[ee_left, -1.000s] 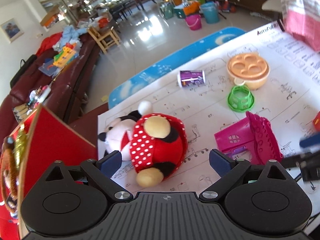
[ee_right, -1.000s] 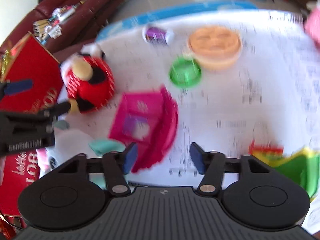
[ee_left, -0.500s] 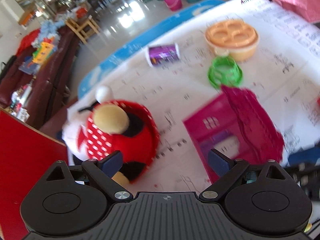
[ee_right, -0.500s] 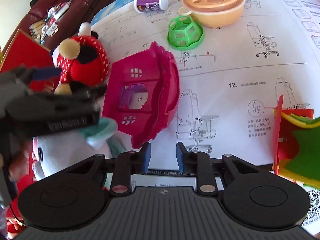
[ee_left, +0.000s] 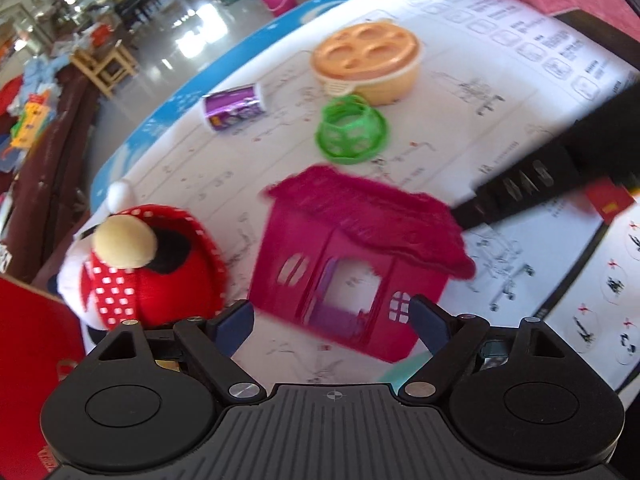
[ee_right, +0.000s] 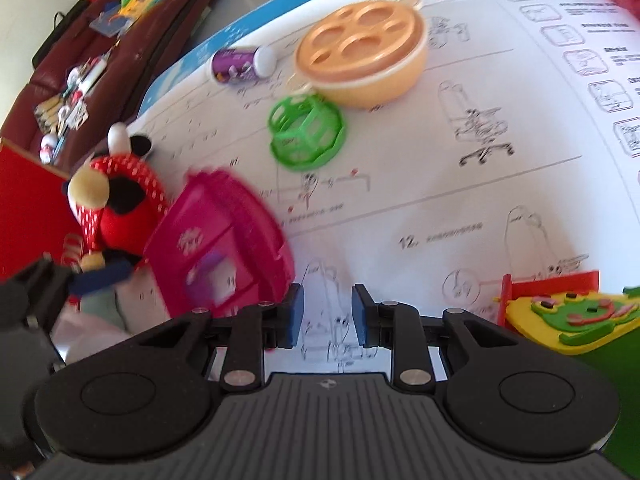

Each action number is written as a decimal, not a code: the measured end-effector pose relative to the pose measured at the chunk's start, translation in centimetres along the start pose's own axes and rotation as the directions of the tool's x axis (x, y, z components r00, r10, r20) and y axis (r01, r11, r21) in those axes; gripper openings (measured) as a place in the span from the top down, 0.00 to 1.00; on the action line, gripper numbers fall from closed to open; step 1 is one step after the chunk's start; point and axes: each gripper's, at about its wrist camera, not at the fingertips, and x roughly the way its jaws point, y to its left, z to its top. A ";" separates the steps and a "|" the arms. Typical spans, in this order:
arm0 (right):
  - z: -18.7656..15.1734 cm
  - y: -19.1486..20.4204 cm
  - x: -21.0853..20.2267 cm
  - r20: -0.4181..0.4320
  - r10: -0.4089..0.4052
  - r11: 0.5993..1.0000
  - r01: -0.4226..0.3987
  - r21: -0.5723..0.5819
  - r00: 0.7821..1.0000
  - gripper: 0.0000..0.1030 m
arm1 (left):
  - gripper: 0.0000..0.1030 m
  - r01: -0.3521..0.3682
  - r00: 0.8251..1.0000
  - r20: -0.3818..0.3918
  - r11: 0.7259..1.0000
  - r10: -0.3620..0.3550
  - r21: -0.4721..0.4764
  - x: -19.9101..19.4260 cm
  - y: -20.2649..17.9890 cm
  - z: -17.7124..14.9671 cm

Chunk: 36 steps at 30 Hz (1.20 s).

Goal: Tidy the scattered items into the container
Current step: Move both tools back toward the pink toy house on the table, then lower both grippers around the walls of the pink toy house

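Note:
A magenta toy house [ee_left: 360, 256] lies on the white instruction sheet [ee_left: 500, 120], just ahead of my open left gripper [ee_left: 330, 316], which is wide and empty. The house also shows in the right wrist view [ee_right: 224, 248], left of my right gripper [ee_right: 326, 312]. The right gripper's jaws stand a small gap apart with nothing between them. A red polka-dot mouse plush [ee_left: 144, 264] sits left of the house, beside the red box [ee_left: 28, 344]. A green ring toy [ee_left: 350, 130], an orange lidded bowl [ee_left: 368, 60] and a purple can [ee_left: 234, 106] lie farther back.
A yellow and green frog toy with a red part [ee_right: 568, 312] lies at the right. A white and teal plush [ee_right: 100, 316] sits under the left gripper in the right wrist view. A brown sofa [ee_right: 80, 60] with clutter runs along the left.
My left gripper has swung right, from the mouse plush to facing the magenta house. My right gripper has moved right and away from the house, with its jaws slightly wider.

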 end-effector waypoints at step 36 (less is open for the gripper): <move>-3.3 1.9 0.4 -0.064 0.088 0.996 -0.087 0.013 0.994 0.51 | 0.20 -0.011 0.997 -0.076 0.996 0.005 -0.083 0.8 4.8 -0.1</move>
